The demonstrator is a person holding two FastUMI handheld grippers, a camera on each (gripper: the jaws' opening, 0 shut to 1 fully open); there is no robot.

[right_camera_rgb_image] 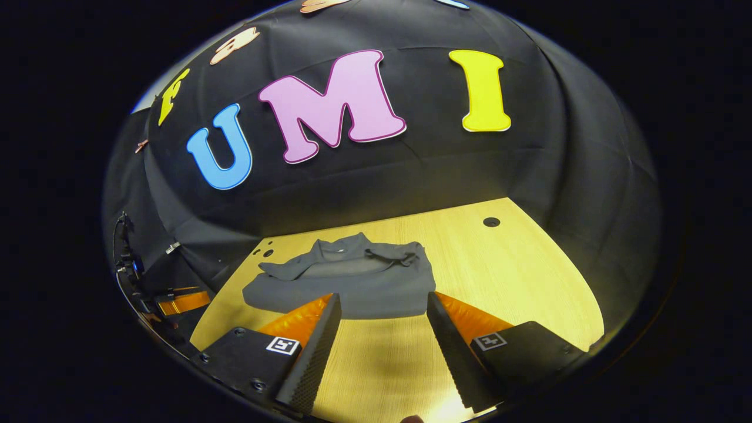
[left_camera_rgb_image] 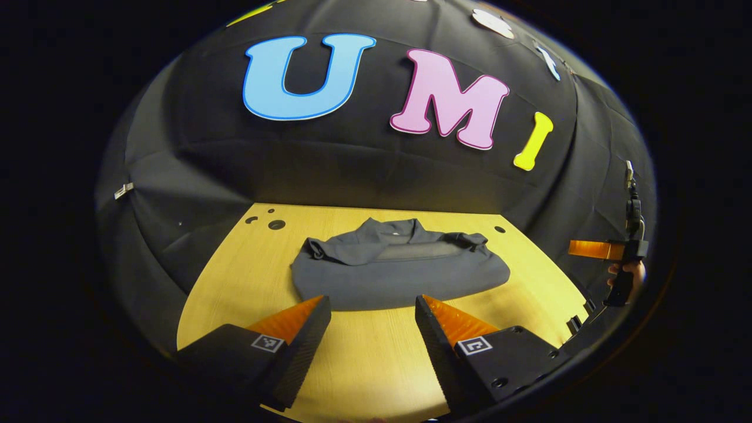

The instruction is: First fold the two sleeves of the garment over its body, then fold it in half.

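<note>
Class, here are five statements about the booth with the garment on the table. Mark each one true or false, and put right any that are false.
1. The grey garment lies on the wooden table. True.
2. The left gripper has its jaws shut on the garment. False: its jaws stand apart, just short of the garment's near edge, holding nothing.
3. The right gripper has its jaws open. True.
4. The garment lies spread flat with both sleeves stretched out to the sides. False: it is a compact bundle, with cloth gathered over its body.
5. The table has round holes near its far edge. True.
</note>
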